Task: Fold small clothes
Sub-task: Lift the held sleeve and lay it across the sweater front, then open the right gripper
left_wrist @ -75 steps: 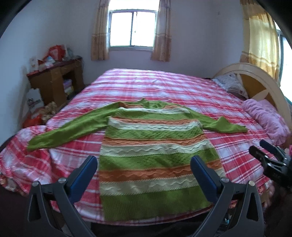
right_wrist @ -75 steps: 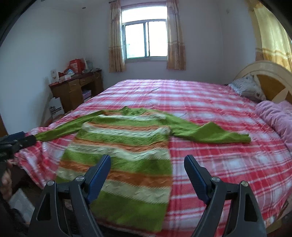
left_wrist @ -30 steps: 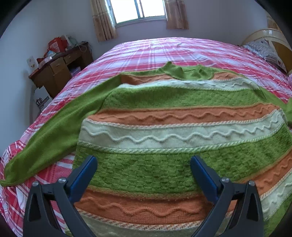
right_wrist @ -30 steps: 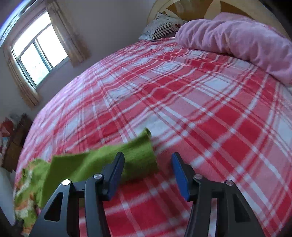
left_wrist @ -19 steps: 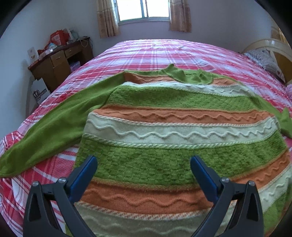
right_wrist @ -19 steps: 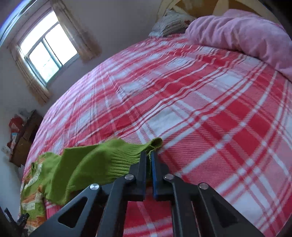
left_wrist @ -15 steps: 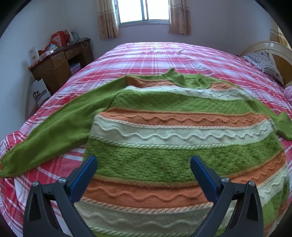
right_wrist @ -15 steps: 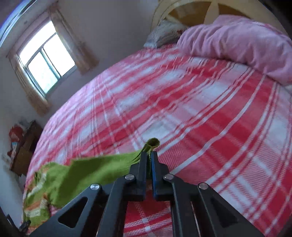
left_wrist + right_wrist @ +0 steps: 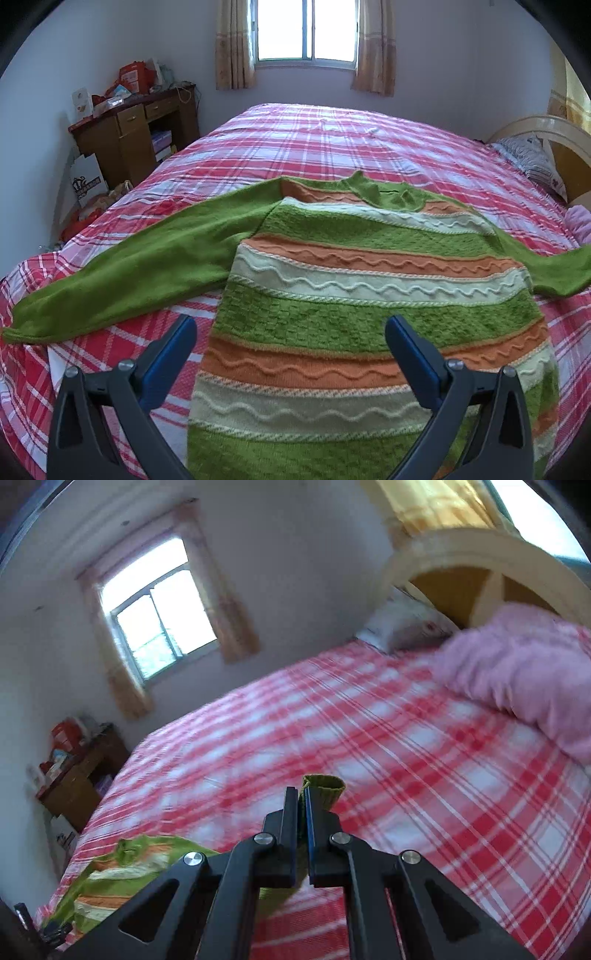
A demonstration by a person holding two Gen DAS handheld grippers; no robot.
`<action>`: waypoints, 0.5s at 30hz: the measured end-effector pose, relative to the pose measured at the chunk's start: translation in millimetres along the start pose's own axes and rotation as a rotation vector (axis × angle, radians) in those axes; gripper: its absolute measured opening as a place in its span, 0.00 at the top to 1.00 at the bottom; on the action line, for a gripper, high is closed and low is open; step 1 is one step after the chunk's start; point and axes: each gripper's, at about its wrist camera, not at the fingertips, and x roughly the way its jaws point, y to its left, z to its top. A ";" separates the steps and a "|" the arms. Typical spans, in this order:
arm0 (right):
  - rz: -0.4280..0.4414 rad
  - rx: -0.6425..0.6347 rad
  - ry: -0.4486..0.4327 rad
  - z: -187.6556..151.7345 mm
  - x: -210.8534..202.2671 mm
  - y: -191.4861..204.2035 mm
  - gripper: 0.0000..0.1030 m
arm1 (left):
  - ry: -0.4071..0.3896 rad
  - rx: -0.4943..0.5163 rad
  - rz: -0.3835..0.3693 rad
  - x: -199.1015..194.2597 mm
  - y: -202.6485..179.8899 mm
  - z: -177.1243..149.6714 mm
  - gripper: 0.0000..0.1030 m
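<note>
Green, orange and cream knit stripes fill the left wrist view: the sweater (image 9: 369,295) lies flat on the red plaid bed (image 9: 332,140), its body spread between and beyond the blue-padded fingers (image 9: 173,354) of the left gripper (image 9: 291,343). Those fingers stand wide apart and hold nothing, hovering over the lower part of the sweater. One long green sleeve (image 9: 129,266) stretches out to the left edge of the bed; the other runs off to the right.

Against the left wall stands a brown desk (image 9: 129,129), its top crowded with red packets and boxes and its open shelf holding a few stacked items. A white paper bag (image 9: 86,179) leans just beside it on the floor.

In the right wrist view, which is blurred, the right gripper (image 9: 302,805) has its fingers pressed together on the green sleeve cuff (image 9: 325,786), whose ribbed end pokes out past the tips above the bed. At the headboard (image 9: 480,554) end lie a pink blanket (image 9: 517,672) and a pillow (image 9: 402,624).
</note>
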 end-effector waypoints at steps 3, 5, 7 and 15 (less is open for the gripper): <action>0.036 -0.069 -0.019 14.4 -5.6 39.1 0.98 | -0.007 -0.006 -0.008 -4.7 4.1 -1.4 0.00; 0.060 -0.105 -0.026 23.0 -7.1 62.8 0.98 | -0.017 -0.009 -0.009 -7.7 6.9 -2.6 0.00; 0.080 -0.148 -0.035 31.0 -6.4 90.2 0.98 | -0.027 -0.010 -0.007 -10.5 9.1 -3.7 0.00; 0.142 -0.259 -0.027 38.7 4.4 173.5 0.99 | -0.049 -0.037 -0.017 -18.0 25.5 -7.1 0.00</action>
